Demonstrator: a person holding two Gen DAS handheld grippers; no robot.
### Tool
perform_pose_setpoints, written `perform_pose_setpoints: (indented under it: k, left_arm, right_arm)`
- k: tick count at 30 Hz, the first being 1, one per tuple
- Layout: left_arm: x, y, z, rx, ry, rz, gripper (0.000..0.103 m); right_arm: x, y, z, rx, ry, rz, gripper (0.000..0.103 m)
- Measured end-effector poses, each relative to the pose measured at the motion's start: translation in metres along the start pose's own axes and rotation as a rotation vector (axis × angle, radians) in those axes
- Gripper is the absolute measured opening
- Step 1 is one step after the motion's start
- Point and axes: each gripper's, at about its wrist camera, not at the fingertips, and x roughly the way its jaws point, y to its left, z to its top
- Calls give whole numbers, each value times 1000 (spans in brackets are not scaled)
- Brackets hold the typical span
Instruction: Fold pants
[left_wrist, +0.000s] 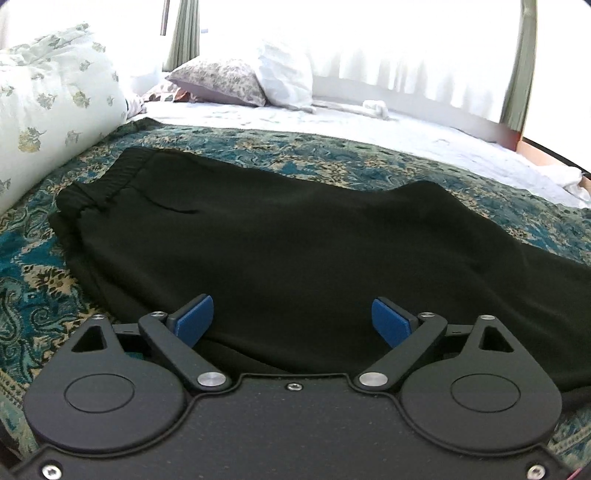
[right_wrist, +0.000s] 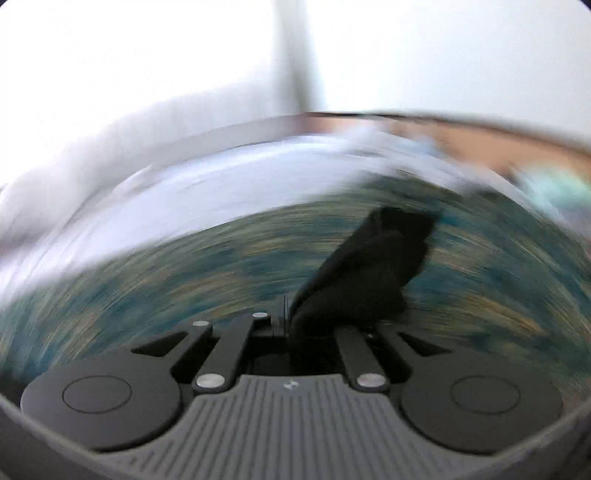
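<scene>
Black pants (left_wrist: 280, 236) lie flat on the teal patterned bedspread (left_wrist: 37, 291), waistband toward the floral pillow (left_wrist: 48, 99) at far left. My left gripper (left_wrist: 292, 319) hovers over the pants' near edge, blue pads wide apart, nothing between them. My right gripper (right_wrist: 286, 317) is clamped tight on a bunch of pants fabric (right_wrist: 373, 266), lifted above the bedspread; that view is blurred.

no readable words, labels, brand names or numbers in either view, nothing legible on the tool bodies, nothing legible on the cloth ahead of them
</scene>
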Motion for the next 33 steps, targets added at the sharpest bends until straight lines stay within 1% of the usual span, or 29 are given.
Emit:
perform_pose_setpoints:
  k: [1,3,5,6,8,9,10,11,14,15,16,17,20,21,22,23,24,25,27,29,31,32,33]
  left_arm:
    - [0,-1,-3,15,-8,3,93]
    - [0,-3,-7,50,-20,10,94]
    - [0,-8,-10,67,-26,8,95]
    - [0,-10,-11,68,-28,5,96]
    - [2,-11,-12,65,-30,-6,98]
    - [2,-11,-12,65,-32,-9,98]
    - [2,-12,-13,69,-35,-8,98]
    - [2,-13,-14,74,-37,-5,99]
    - [3,-14,-16,82,-41,1,99]
    - [2,-13,-16,78,-41,-3,99]
    - [2,-12,-16,73,-42,-8,99]
    - [1,-11,-16,68,-42,-12,99]
    - [1,-10,-15,63,-40,-17,99]
    - [1,-10,-14,63,-38,-17,99]
    - [1,-10,-13,63,-37,-17,99]
    - [1,-9,-13,62,-36,-17,99]
    - [0,-9,-13,60,-35,-18,99]
    - [0,-9,-13,58,-34,-18,99]
    - [0,-8,-12,56,-31,-19,99]
    - [0,-7,-11,52,-30,-21,99]
    - [0,-6,-11,46,-29,-26,99]
    - [-1,-5,-10,41,-30,-30,99]
    - [-1,-3,-10,34,-30,-35,99]
  right_arm:
    - [-1,35,-9,-85,18,66,6]
    - [-8,107,-41,-246,64,216,6]
    - [-15,148,-70,-314,111,311,7]
    - [-19,164,-83,-345,127,341,7]
    - [-34,191,-104,-466,56,284,7]
    - [-39,199,-109,-523,29,257,8]
    - [-43,203,-111,-550,17,250,10]
    - [-46,204,-112,-554,17,256,15]
    - [-51,200,-110,-545,23,273,18]
    - [-53,197,-110,-540,27,276,17]
    - [-56,195,-111,-537,28,276,11]
    - [-57,193,-113,-538,22,275,8]
    - [-59,194,-118,-545,-3,246,8]
    - [-58,194,-120,-543,-12,231,10]
    - [-56,197,-120,-547,-26,209,33]
    - [-55,199,-121,-561,-36,197,42]
    - [-54,203,-121,-578,-50,182,47]
    - [-52,206,-120,-594,-67,166,57]
    - [-46,213,-115,-609,-71,169,61]
    - [-35,219,-108,-605,-52,183,69]
    - [-26,222,-104,-602,-40,190,69]
    - [-21,222,-102,-585,-25,205,48]
    - [-18,220,-99,-557,1,239,30]
